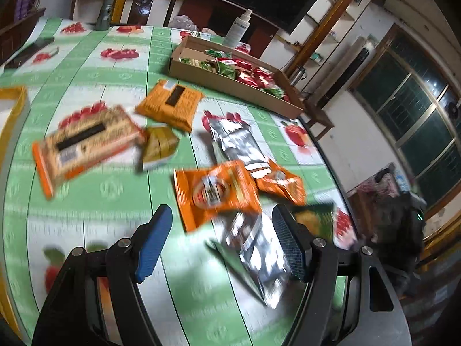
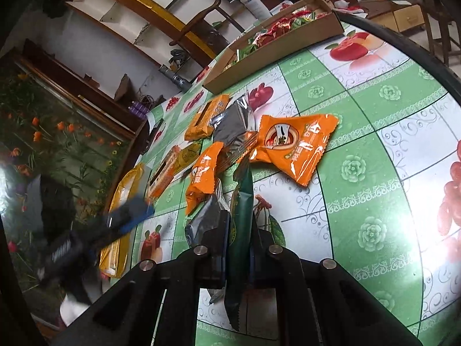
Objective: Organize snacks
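My right gripper [image 2: 239, 219] is shut on a dark green snack packet [image 2: 242, 196], which stands on edge between the pads just above the table. Ahead of it lie orange packets [image 2: 294, 147] [image 2: 201, 173] and a silver one [image 2: 230, 121]. My left gripper [image 1: 222, 239] hangs open over the pile and nothing touches its blue pads [image 1: 154, 245]. An orange packet [image 1: 214, 191] lies just beyond its tips and a silver packet [image 1: 259, 255] lies beneath the gap. The cardboard box [image 1: 230, 83] [image 2: 276, 53] of red and green snacks sits at the table's far side.
More orange packs [image 1: 170, 103] [image 1: 86, 144] and a long silver pack [image 1: 236, 141] lie mid-table on the green fruit-print cloth [image 2: 374, 230]. A spray bottle [image 1: 239, 27] stands behind the box, and a yellow bag [image 2: 124, 201] lies at the table edge. The round table's rim [image 2: 403, 37] runs close by.
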Demonstrator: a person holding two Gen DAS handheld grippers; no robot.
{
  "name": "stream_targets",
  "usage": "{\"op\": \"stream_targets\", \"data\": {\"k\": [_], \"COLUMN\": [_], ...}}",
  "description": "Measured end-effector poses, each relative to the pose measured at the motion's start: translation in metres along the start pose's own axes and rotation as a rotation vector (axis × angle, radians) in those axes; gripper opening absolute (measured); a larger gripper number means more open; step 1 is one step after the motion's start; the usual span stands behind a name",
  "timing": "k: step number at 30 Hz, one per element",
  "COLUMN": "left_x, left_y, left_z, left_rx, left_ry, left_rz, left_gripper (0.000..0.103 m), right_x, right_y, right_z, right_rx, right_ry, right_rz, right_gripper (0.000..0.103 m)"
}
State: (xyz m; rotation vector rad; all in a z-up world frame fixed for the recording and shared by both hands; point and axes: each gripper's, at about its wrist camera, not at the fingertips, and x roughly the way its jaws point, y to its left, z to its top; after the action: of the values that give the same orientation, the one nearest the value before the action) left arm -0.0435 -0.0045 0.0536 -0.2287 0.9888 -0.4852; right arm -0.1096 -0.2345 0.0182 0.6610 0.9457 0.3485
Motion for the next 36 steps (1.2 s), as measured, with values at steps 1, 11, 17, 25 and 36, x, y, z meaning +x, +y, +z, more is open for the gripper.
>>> {"op": "stream_targets", "data": {"k": [1,11,17,25,36], "left_x": [0.006,0.069,0.061,0.037,0.022], "left_y": [-0.003,-0.02,-0.021,-0.019,-0.011], "left_z": [0.007,0.032,0.006,-0.006,-0.034], "left_rx": [0.021,0.213,0.266,0.323,0.407], "left_ry": [0.003,0.139,0.216,0.189,0.269], "left_rz": [0.013,0.029,-0.012,-0.045,-0.092], "left_gripper": [0.071,0.071,0.071,0.071,0.072], "right_x": [0.001,0.006,0.009,0.007,0.008], "right_y": [0.0,0.002,-0.002,-0.003,0.0], "right_z": [0.0,-0.001,0.0,-0.001,-0.001], "right_rx": [0.0,-0.011,0.015,0.02,0.009], "right_ry": [0.007,0.034,0.052,0.052,0.054], "right_rz": [0.0,-0.004,-0.012,-0.009,-0.014], "right_gripper": [0.013,0.015,0.029,0.036,0.038]}}
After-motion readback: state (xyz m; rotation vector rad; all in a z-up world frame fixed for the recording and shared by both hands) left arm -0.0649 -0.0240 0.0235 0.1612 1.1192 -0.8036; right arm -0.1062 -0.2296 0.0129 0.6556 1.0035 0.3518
